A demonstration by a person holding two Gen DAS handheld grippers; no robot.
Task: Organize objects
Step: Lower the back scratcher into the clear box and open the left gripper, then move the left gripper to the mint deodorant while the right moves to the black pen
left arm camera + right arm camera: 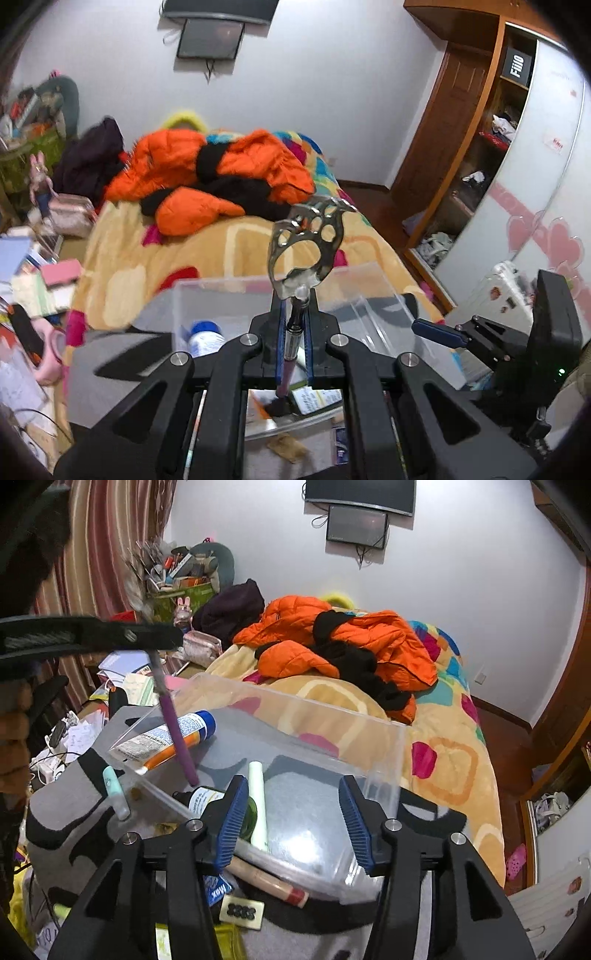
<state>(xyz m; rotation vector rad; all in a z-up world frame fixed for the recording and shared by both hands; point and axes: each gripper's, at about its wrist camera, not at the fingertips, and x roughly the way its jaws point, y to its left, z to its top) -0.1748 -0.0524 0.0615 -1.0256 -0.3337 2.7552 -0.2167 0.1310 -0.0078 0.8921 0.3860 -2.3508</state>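
My left gripper clamps a purple wand topped by a silver paw ornament. My right gripper stands part open and empty over the clear bin at frame centre, with a pale green tube and an orange-and-white tube inside. Beyond, an orange jacket lies on the bed.

Both wrist views look down, close over the clear bin; bed behind.

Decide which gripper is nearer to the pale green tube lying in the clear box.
Right. The right gripper hangs open just over the pale green tube in the clear box; the left gripper, shut on the purple pen, is higher, off to the left.
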